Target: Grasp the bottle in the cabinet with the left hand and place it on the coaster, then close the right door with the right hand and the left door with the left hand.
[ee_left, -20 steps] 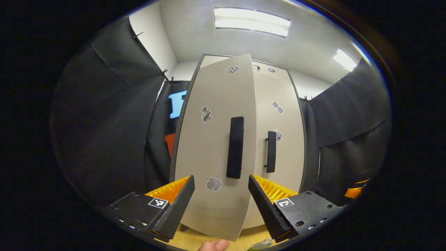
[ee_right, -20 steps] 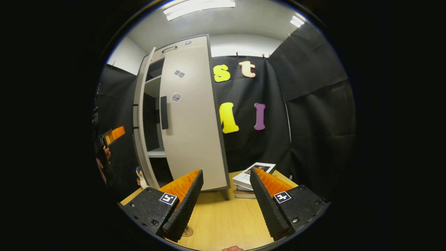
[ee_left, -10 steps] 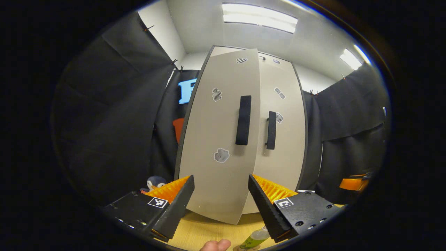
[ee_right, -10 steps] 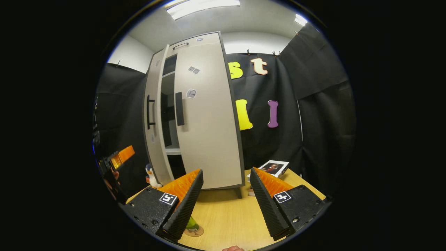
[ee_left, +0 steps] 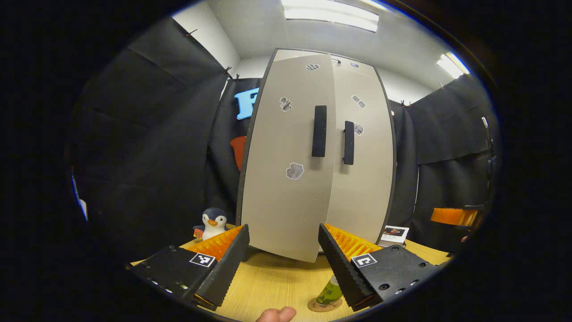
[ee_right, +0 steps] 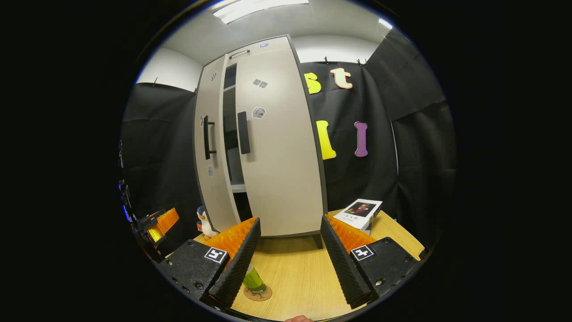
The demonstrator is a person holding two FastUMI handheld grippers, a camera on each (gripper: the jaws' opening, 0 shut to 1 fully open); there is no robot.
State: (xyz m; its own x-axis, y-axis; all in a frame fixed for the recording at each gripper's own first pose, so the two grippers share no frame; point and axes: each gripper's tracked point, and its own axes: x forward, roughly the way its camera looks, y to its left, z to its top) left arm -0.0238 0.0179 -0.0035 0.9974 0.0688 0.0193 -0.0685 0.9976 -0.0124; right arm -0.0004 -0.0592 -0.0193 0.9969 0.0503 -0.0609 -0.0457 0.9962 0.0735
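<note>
on coaster (ee_right: 258, 294): green bottle (ee_right: 253, 279), upright; both grippers' jaws wide, empty.

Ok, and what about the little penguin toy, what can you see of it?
The penguin is a small plush toy with a dark head, white face and belly and an orange beak. It stands upright on the wooden table, just left of the cabinet, close to its left door. In the right gripper view it peeks out beside that door. Neither claw touches it.
</note>
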